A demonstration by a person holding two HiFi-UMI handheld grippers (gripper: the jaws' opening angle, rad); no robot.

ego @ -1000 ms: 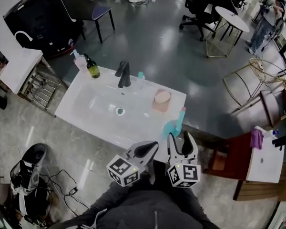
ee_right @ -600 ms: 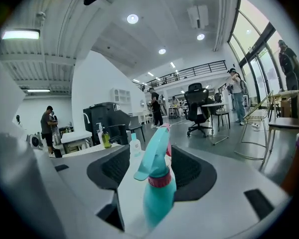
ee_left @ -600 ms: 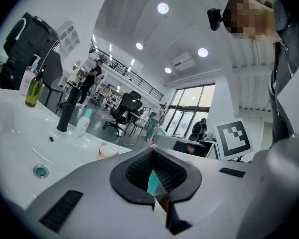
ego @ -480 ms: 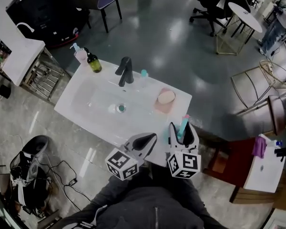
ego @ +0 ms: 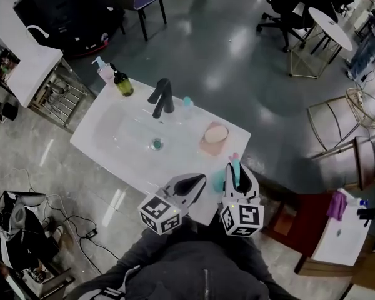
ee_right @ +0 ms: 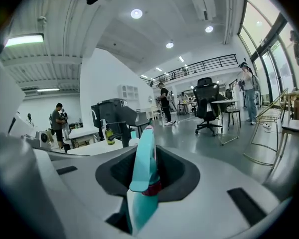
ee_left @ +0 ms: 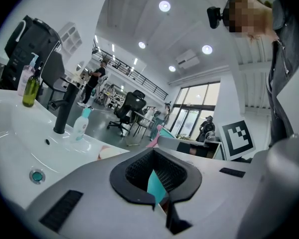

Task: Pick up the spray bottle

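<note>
The teal spray bottle (ego: 220,180) with a pink tip stands at the near right corner of the white sink counter (ego: 106,152). My right gripper (ego: 237,171) reaches round it from the near side. In the right gripper view the bottle's neck and trigger (ee_right: 142,180) fill the slot between the closing jaws, and the pads touch it. My left gripper (ego: 197,182) hovers just left of the bottle over the counter's near edge. Its jaws are shut with nothing in them. A strip of the teal bottle (ee_left: 154,183) shows beyond them.
On the counter stand a black faucet (ego: 162,97), a green bottle (ego: 122,83), a pink pump bottle (ego: 104,72), a small teal-capped bottle (ego: 186,105) and a pink soap dish (ego: 214,134). Chairs and a round table (ego: 328,27) stand on the floor beyond.
Both grippers moved forward toward the counter. The right gripper's jaws, wide open before, have come in round the spray bottle.
</note>
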